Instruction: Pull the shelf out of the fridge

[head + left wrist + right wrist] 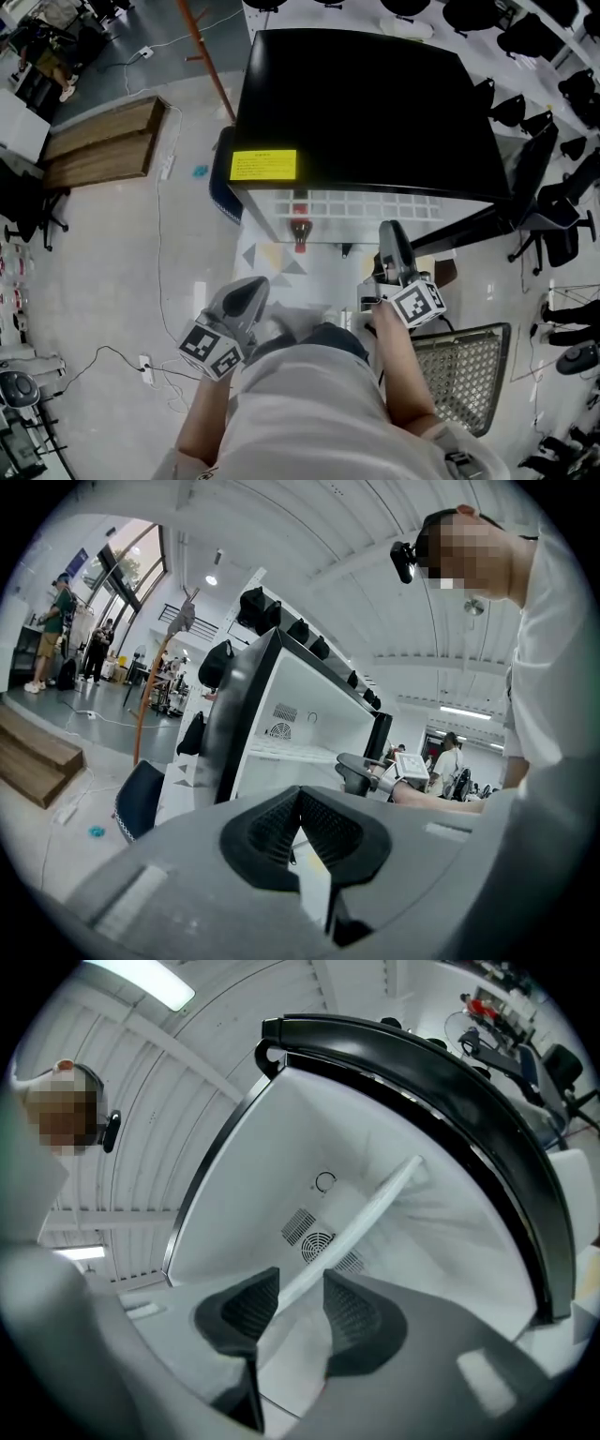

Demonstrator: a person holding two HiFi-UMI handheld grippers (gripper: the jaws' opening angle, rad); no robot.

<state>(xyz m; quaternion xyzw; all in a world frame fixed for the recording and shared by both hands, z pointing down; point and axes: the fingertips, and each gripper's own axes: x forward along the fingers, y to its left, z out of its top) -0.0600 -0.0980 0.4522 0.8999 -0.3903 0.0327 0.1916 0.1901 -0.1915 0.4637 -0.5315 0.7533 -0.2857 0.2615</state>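
The black-topped fridge [366, 103] stands open in front of me, its white interior showing in the right gripper view. A white gridded shelf [366, 204] lies at its front. My right gripper [392, 234] reaches into the opening. In its own view the jaws [300, 1297] stand open, with the shelf's white front bar [375, 1208] running between them and a gap at each pad. My left gripper [246, 295] hangs low near the person's body, away from the fridge. Its fingertips [298, 803] meet with nothing between them.
A wire basket [464, 375] sits on the floor at the right. Wooden steps [103, 141] lie at the left, and office chairs [553, 225] crowd the right side. A cable [112, 356] trails over the floor. A reddish bottle [300, 230] stands at the fridge front.
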